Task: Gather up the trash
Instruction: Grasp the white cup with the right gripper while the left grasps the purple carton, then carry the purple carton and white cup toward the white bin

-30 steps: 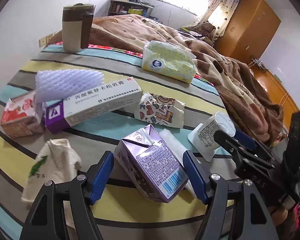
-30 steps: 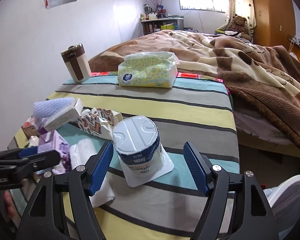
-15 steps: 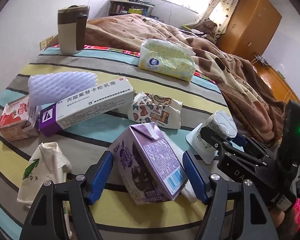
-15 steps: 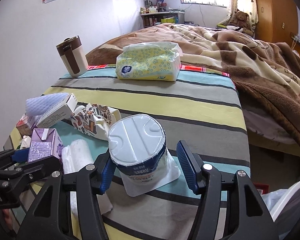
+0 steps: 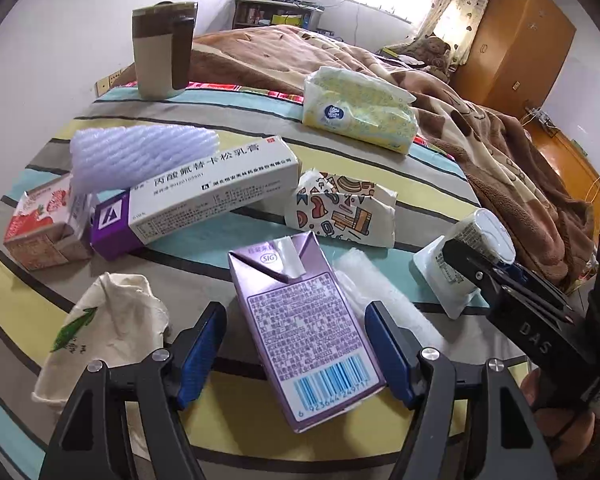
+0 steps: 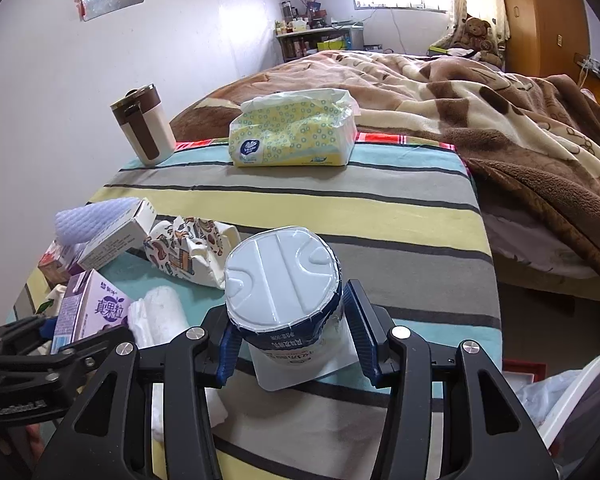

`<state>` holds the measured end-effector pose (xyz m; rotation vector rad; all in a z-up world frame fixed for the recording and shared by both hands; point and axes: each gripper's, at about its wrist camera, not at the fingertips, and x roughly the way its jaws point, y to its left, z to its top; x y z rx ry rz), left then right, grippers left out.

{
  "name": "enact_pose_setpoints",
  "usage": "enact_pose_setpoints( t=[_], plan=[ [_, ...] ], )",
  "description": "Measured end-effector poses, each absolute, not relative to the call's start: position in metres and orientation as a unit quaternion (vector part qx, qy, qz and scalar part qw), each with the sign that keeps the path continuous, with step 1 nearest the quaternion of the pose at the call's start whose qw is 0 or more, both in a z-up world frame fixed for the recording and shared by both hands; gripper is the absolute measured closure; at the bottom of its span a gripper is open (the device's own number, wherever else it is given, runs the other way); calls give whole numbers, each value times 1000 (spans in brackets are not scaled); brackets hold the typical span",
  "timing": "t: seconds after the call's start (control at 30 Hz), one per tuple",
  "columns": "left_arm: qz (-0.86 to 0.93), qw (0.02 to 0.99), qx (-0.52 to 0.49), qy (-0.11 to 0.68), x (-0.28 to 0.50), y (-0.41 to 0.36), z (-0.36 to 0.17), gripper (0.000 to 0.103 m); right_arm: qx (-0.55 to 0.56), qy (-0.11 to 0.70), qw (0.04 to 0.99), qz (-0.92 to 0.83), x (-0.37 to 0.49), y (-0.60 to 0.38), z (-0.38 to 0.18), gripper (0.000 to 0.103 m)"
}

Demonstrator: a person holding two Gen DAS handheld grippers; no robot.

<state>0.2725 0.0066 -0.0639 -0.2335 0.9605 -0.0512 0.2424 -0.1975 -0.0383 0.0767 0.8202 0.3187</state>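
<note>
Grippers working 2 pieces of trash on the striped cloth [image 5: 380, 148].
Left gripper [image 5: 296, 350] straddles the tilted purple carton [image 5: 304, 328], right pad touching its edge, left pad standing clear, so the jaws are open around it. Right gripper [image 6: 290, 334], whose jaws have just been closing, now presses both blue pads against the upside-down white yogurt cup [image 6: 284, 280], near the cloth's front edge.

Purple carton [image 5: 304, 332] between blue fingers [image 5: 202, 354]
</note>
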Motion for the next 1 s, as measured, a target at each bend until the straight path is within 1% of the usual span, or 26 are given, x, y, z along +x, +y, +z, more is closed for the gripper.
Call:
enact_pose_setpoints(
  t=[0.07, 0.1, 0.13, 0.2, 0.3, 0.43, 0.57, 1.0],
  plan=[
    [-21, 884, -107, 454, 271, 7, -63, 34, 37, 396, 905, 155, 240, -198, -38, 54],
    [-18, 886, -106, 452, 270, 8, -62, 41, 37, 395, 905, 154, 240, -199, -37, 54],
    [-18, 885, -106, 452, 269, 8, -62, 45, 37, 395, 905, 154, 238, -199, -37, 54],
    [-18, 886, -105, 451, 268, 10, -62, 64, 39, 395, 905, 153, 236, -199, -36, 54],
    [-23, 886, -117, 448, 265, 14, -62, 65, 42, 395, 905, 153, 232, -201, -36, 54],
    [-22, 896, -100, 433, 257, 11, -53, 65, 43, 392, 906, 153, 224, -201, -33, 54],
    [-29, 899, -103, 425, 250, 10, -45, 65, 50, 386, 908, 154, 216, -203, -28, 54],
    [-76, 912, -94, 392, 209, -10, -7, 65, 65, 354, 922, 140, 170, -224, 3, 54]
  ],
)
